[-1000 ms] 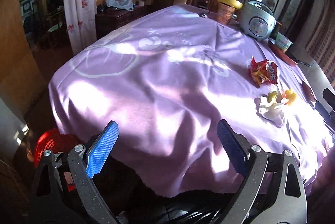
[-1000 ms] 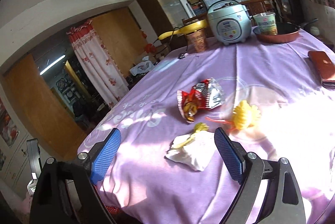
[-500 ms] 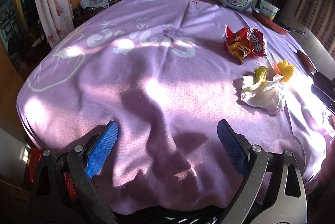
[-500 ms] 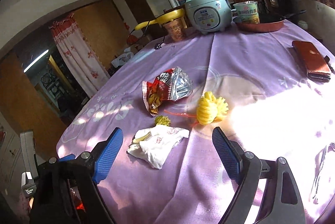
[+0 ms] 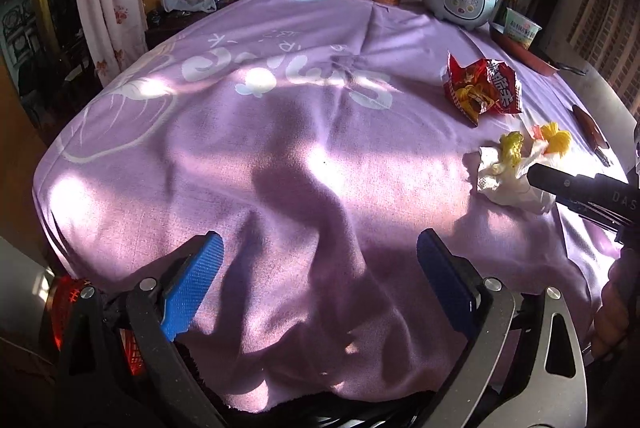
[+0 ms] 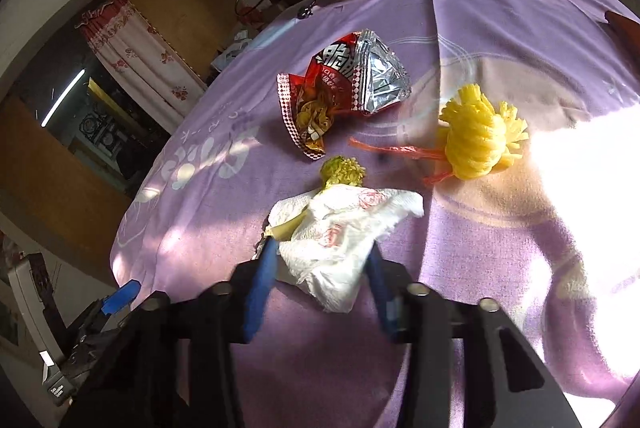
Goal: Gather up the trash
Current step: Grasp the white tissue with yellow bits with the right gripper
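Left wrist view: left gripper [image 5: 318,278] hangs spread over the near edge of the counter [image 5: 280,148], nothing between its blue pads, the purple cloth bare beneath it. At the far left, below the counter edge, a red mesh basket [image 5: 66,312] shows only as a sliver behind the gripper frame; probably the bin for the trash, but its mouth is hidden. Moving right across the cloth: red snack wrapper [image 5: 482,90], then the crumpled paper towel [image 5: 510,178] with a yellow-green scrap on it, then a yellow tassel-like bundle [image 5: 556,140]. Right gripper [image 6: 322,268] comes in from the right edge as a dark bar laid over the towel. Change since half a second ago: that gripper stood wide and short of the towel; its jaws have just been closing, and in the right wrist view both blue pads now pinch the towel's near folds. Judgement: first pickup is secured but not lifted; towel sits on the counter, wrapper and bundle untouched beyond it. Hard to make out: how much of the towel is caught, since its lower part drapes over the pads; whether the yellow-green scrap [image 6: 342,170] is wrapped in or merely lying on top, so it may drop on lifting. Sun glare washes out the cloth at right.
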A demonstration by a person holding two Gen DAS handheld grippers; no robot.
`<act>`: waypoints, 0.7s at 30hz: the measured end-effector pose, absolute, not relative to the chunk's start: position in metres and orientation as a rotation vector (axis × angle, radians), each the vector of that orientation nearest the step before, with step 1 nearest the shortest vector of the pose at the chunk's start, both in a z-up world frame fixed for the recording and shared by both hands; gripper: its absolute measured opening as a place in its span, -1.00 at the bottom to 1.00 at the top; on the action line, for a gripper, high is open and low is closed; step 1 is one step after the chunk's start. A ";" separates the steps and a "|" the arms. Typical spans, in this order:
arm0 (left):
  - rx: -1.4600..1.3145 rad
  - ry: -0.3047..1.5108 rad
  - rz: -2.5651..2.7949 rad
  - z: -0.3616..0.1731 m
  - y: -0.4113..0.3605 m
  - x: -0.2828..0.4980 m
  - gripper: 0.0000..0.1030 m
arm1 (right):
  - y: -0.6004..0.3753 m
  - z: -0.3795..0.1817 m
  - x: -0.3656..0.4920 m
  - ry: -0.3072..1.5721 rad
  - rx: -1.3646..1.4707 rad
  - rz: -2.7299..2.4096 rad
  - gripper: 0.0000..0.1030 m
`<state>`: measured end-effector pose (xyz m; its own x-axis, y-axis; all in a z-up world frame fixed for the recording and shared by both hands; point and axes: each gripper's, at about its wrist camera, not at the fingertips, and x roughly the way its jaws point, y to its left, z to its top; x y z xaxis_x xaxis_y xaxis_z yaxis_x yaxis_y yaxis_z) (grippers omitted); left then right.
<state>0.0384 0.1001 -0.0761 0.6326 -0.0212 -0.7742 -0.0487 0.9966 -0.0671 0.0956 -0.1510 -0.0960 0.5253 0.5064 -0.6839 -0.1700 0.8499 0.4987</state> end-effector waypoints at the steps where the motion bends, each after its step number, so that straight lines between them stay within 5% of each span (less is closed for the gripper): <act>1: -0.084 0.887 0.017 -0.076 0.101 0.038 0.82 | -0.152 -0.094 0.094 0.916 0.412 0.425 -0.81; 8: -0.085 0.887 0.007 -0.071 0.098 0.042 0.82 | -0.162 -0.034 0.044 0.623 0.325 0.522 -0.81; 21: 0.070 0.858 -0.116 -0.053 0.020 0.081 0.82 | -0.233 -0.060 0.048 0.660 0.419 0.361 -0.79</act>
<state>0.0813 0.0197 -0.0531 0.6484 -0.0741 -0.7576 0.1305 0.9913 0.0147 0.0484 -0.2330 -0.0604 0.7342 0.4479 -0.5103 -0.1884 0.8564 0.4807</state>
